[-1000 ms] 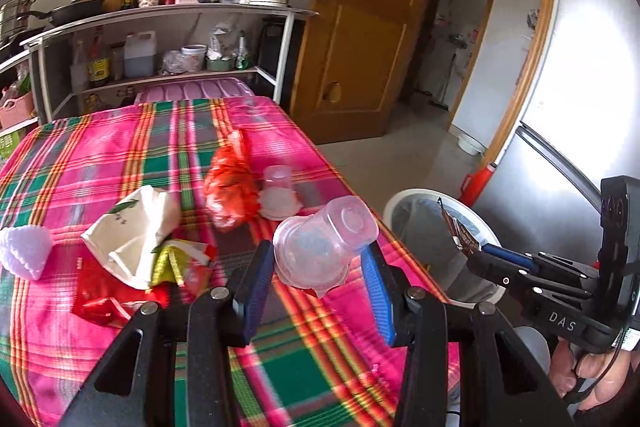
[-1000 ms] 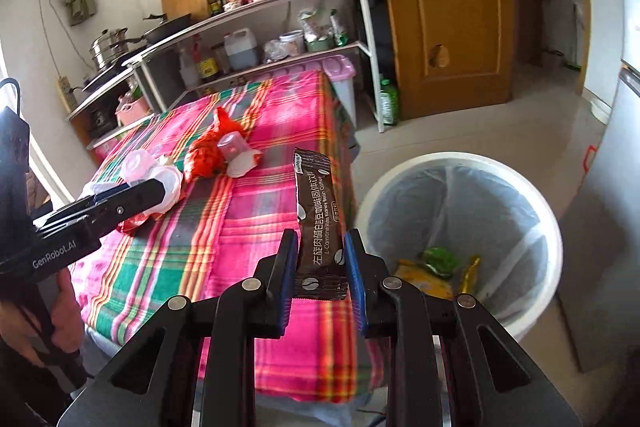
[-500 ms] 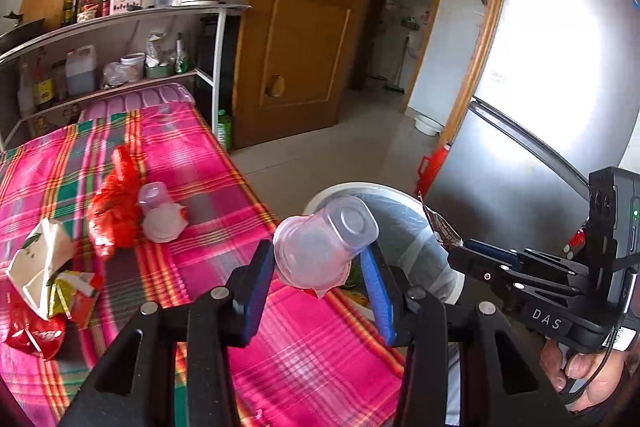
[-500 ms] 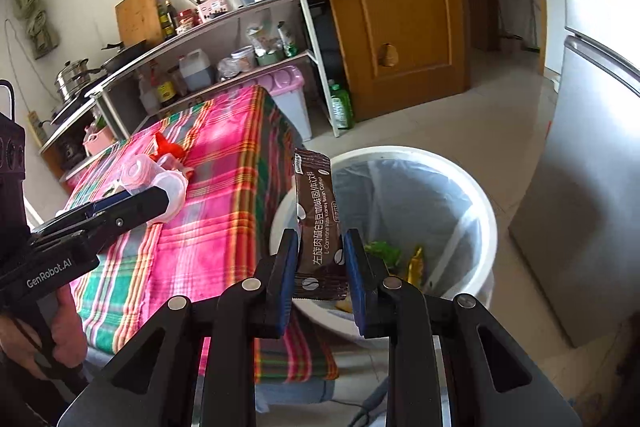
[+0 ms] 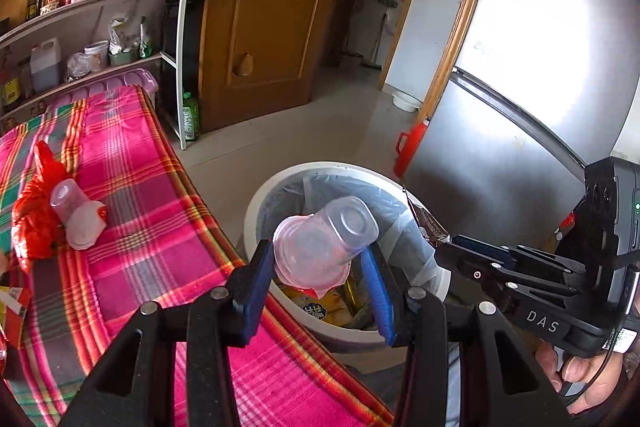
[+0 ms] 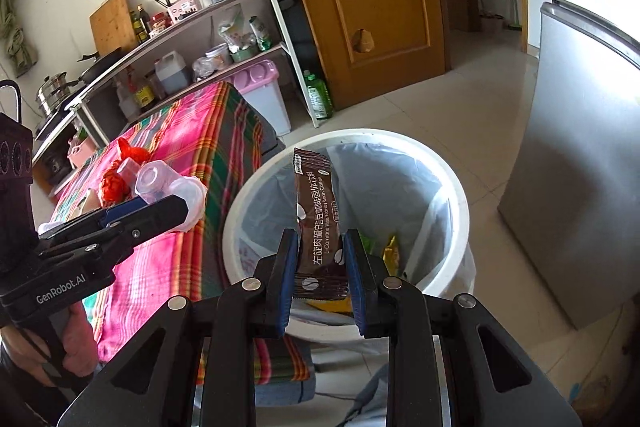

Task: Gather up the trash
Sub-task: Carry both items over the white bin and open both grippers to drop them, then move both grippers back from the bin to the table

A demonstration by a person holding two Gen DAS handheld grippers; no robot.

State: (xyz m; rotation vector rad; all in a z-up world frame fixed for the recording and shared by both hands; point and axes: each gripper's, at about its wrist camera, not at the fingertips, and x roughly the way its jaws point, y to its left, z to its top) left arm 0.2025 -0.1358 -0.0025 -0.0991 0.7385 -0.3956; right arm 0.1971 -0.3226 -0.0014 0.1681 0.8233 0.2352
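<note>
My left gripper is shut on a clear plastic cup and holds it over the near rim of the white trash bin. The cup also shows in the right wrist view. My right gripper is shut on a brown coffee sachet, held upright above the bin, which is lined with a clear bag and holds several wrappers. In the left wrist view the right gripper reaches over the bin from the right.
A table with a pink plaid cloth stands left of the bin, with a red bag and a second clear cup on it. A fridge stands right of the bin. A door and shelves stand behind.
Both grippers have swung right from above the table to above the bin, each still holding its item. The bin now sits directly under them.
</note>
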